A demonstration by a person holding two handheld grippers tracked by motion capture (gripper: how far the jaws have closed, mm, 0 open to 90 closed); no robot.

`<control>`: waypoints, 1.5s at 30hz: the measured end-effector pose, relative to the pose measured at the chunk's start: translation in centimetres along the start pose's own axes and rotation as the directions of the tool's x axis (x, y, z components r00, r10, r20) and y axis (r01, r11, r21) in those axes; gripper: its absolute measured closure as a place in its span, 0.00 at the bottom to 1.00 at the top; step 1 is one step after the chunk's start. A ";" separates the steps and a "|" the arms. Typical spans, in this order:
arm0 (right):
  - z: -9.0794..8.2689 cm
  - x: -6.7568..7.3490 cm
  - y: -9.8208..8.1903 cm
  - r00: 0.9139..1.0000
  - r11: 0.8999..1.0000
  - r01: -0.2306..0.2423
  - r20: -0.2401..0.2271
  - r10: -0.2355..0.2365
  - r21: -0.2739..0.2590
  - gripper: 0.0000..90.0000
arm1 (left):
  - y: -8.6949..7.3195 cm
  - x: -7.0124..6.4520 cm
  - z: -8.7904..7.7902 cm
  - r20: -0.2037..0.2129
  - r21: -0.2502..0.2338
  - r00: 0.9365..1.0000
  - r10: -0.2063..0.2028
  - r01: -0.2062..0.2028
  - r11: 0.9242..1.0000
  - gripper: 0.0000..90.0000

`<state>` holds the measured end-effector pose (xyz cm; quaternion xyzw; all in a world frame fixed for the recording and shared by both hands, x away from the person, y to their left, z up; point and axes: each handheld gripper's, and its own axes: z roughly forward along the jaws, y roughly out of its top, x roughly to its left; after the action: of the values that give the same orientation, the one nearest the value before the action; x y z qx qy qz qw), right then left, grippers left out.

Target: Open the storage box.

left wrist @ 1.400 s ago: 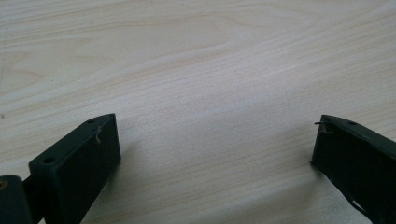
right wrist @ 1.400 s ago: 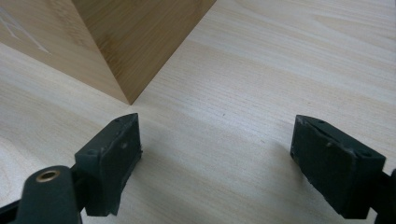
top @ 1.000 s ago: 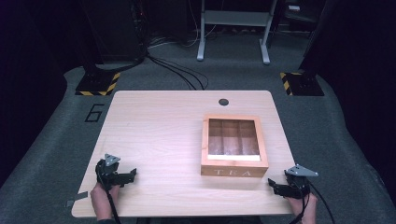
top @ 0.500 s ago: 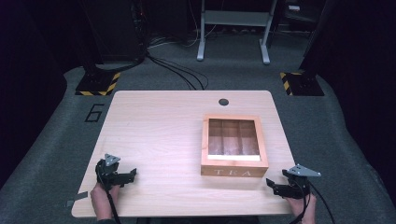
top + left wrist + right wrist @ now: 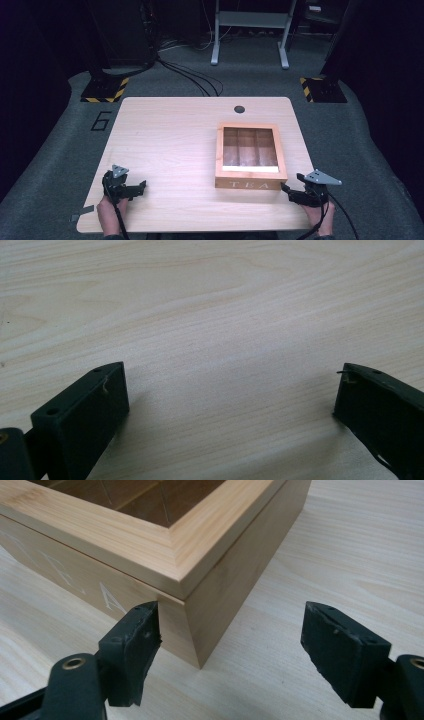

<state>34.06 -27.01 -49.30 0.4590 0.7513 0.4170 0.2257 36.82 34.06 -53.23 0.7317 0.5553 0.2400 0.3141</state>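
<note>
Right gripper (image 5: 231, 640) at the tea box (image 5: 150, 545) corner.
Jaws apart, just been closing, corner between them, unclamped; left gripper (image 5: 232, 400) apart over the table (image 5: 210, 305).

In the right gripper view the tea box (image 5: 165, 545) runs off the top and left edges, so its lid window is mostly cut away and its lettering reads only in part. From the high view, what lies under the glass is too dim to tell. The person's hands (image 5: 111, 215) are cropped by the bottom edge.
</note>
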 end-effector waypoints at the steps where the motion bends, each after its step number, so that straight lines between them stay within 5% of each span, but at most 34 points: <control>1: 0.0 0.0 0.0 1.000 1.000 0.000 0.000 0.000 0.000 0.25 | 0.0 0.0 0.0 0.000 0.000 1.000 0.000 0.000 1.000 0.01; 6: -0.5 0.4 0.3 1.000 0.999 0.016 0.017 -0.015 -0.041 0.30 | 0.0 0.0 0.0 -0.001 0.000 1.000 0.001 -0.001 1.000 0.01; 33: -0.6 1.5 1.0 0.993 0.992 0.109 0.054 -0.106 -0.061 0.37 | 0.0 0.0 0.0 0.000 0.000 1.000 0.000 0.000 1.000 0.01; 40: -0.7 2.3 1.8 0.980 0.981 0.183 0.085 -0.178 -0.056 0.42 | 0.0 0.0 0.0 -0.001 0.000 1.000 0.000 0.000 1.000 0.01; 45: -0.6 3.1 2.8 0.964 0.966 0.251 0.110 -0.243 -0.061 0.47 | 0.0 0.0 0.0 -0.001 0.000 1.000 0.001 0.000 1.000 0.01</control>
<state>33.51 -23.92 -46.47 0.3734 0.7741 0.3895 0.3310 36.82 34.07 -53.23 0.7318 0.5552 0.2403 0.3138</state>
